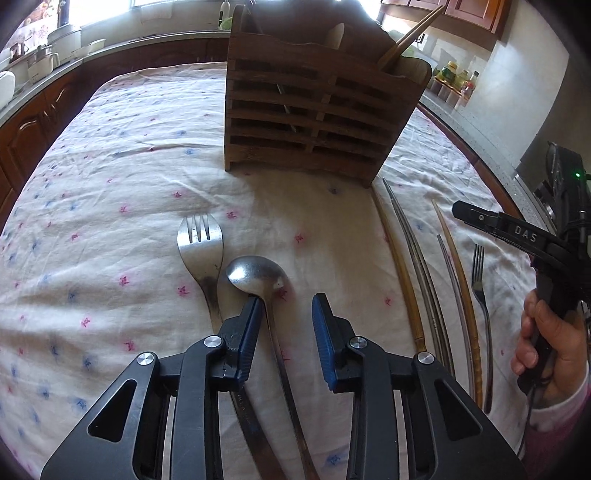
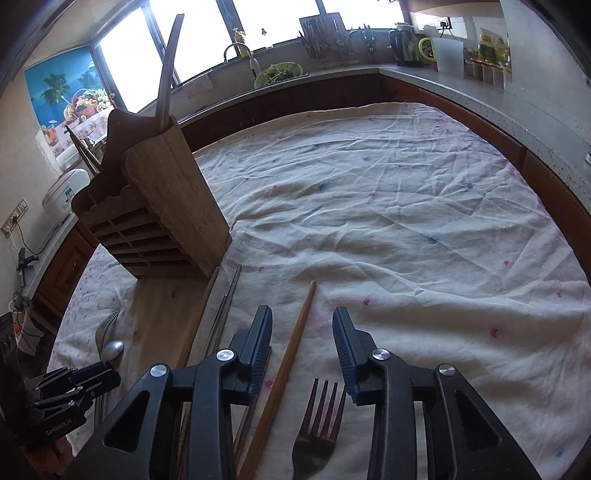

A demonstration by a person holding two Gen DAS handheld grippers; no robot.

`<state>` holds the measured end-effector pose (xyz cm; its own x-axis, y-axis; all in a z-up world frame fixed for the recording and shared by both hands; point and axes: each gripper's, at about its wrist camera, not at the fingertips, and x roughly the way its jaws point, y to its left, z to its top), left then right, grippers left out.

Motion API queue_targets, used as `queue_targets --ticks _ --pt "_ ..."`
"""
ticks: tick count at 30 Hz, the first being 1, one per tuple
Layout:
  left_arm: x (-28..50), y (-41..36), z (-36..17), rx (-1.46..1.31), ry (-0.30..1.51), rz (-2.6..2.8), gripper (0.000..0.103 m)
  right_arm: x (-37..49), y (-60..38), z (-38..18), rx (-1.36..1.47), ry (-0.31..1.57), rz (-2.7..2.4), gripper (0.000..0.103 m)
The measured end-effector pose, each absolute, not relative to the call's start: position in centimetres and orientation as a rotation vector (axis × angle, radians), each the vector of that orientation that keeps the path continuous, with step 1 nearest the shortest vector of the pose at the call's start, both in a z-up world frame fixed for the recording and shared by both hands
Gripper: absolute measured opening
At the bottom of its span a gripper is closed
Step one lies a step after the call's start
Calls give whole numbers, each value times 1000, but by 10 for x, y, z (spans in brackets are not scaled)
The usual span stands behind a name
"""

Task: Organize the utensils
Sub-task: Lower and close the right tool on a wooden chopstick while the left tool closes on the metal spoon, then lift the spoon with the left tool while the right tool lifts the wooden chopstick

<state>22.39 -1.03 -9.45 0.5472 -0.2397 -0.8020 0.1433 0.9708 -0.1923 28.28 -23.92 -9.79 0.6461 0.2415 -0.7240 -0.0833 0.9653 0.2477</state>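
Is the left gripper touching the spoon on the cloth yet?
Cannot tell. In the left wrist view the open left gripper straddles the spoon, its left finger overlapping the bowl's edge, but height above it is unclear.

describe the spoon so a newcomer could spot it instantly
Start at the wooden holder standing on the floral cloth. In front of it two metal utensils lie side by side; the spoon is the right one, its handle running between the open left tongs. Its round bowl sets it apart from the slotted spork beside it.

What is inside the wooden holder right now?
The wooden holder has chopsticks and a pale handle sticking out on top. A metal shaft shows through the slats; its lower contents are hidden.
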Motion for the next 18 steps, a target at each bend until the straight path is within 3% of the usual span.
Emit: queue_targets --ticks 3,7,9,18 --pt "226 -13 -95 -82 961 -223 24 299 -233 -107 173 891 173 26" --pt "227 -10 -96 -67 950 -208 7 309 -220 -116 77 911 142 16" --pt "229 -7 -97 -85 947 -215 6 310 -216 -117 43 904 128 9" --pt "226 2 -93 -150 935 -243 4 295 -221 -100 137 853 184 5"
